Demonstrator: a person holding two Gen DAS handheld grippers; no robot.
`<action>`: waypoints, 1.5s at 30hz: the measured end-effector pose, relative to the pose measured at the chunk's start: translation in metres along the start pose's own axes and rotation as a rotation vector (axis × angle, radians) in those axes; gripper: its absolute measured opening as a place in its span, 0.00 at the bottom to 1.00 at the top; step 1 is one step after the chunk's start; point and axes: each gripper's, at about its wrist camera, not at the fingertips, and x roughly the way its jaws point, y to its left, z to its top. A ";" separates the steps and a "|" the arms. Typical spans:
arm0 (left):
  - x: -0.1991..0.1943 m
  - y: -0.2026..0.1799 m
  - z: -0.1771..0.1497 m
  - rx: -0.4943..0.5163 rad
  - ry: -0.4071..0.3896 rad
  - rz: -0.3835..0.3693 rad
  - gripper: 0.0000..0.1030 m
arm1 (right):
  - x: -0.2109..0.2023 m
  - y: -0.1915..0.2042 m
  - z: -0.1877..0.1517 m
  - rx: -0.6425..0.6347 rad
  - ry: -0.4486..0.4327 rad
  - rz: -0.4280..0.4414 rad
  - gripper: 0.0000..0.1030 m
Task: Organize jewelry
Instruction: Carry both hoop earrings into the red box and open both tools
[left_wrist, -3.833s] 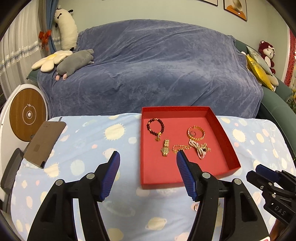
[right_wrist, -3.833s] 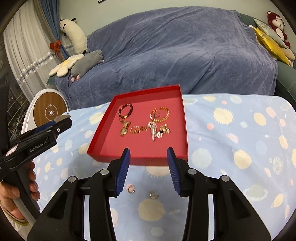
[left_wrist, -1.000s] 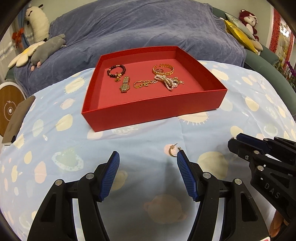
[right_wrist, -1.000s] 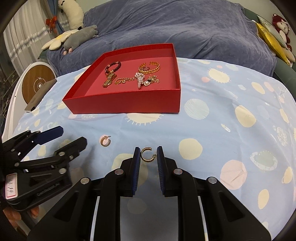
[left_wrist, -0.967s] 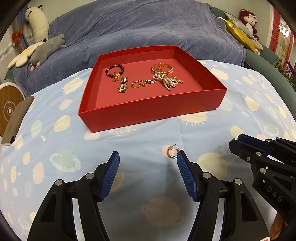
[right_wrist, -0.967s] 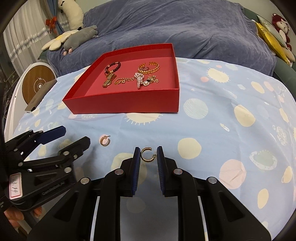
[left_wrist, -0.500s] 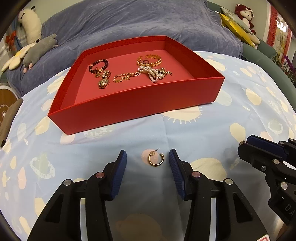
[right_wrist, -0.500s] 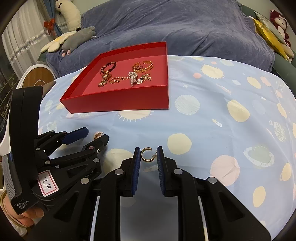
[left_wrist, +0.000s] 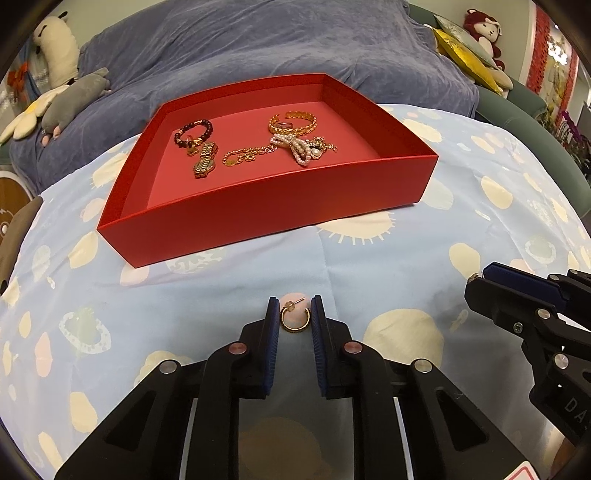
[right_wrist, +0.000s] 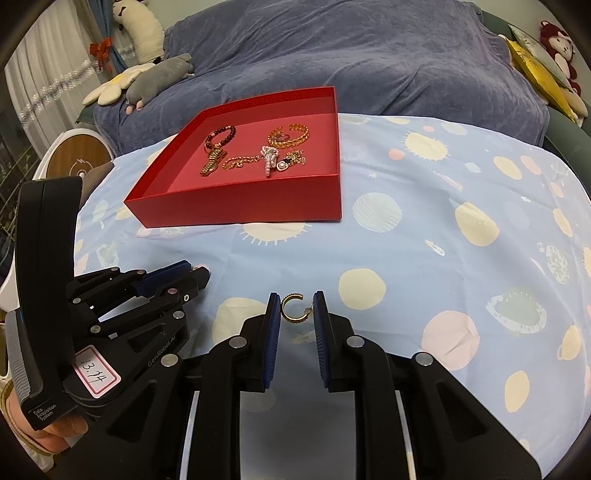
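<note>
Blue cloth with pale sun and planet prints covers the surface (left_wrist: 388, 266) under both my grippers. Nearest me, my left gripper (left_wrist: 294, 319) has its jaws closed in on a gold hoop earring (left_wrist: 294, 320) lying on the cloth. My right gripper (right_wrist: 297, 312) grasps a second gold hoop earring (right_wrist: 293, 307) between its jaws. Beyond them sits the red tray (left_wrist: 258, 206), holding a dark bead bracelet (left_wrist: 194, 132), a gold chain (left_wrist: 245, 157), a pearl piece (left_wrist: 299, 146) and a gold bangle (left_wrist: 293, 123). Farther back is a blue-draped sofa (right_wrist: 369, 55).
</note>
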 end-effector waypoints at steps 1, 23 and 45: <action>-0.002 0.001 0.000 -0.004 -0.001 -0.003 0.14 | 0.000 0.000 0.000 0.000 -0.001 0.001 0.17; -0.078 0.070 0.051 -0.168 -0.154 0.002 0.14 | -0.036 0.039 0.061 -0.046 -0.128 0.052 0.17; -0.009 0.090 0.121 -0.151 -0.111 0.064 0.14 | 0.049 0.019 0.137 0.010 -0.086 0.001 0.17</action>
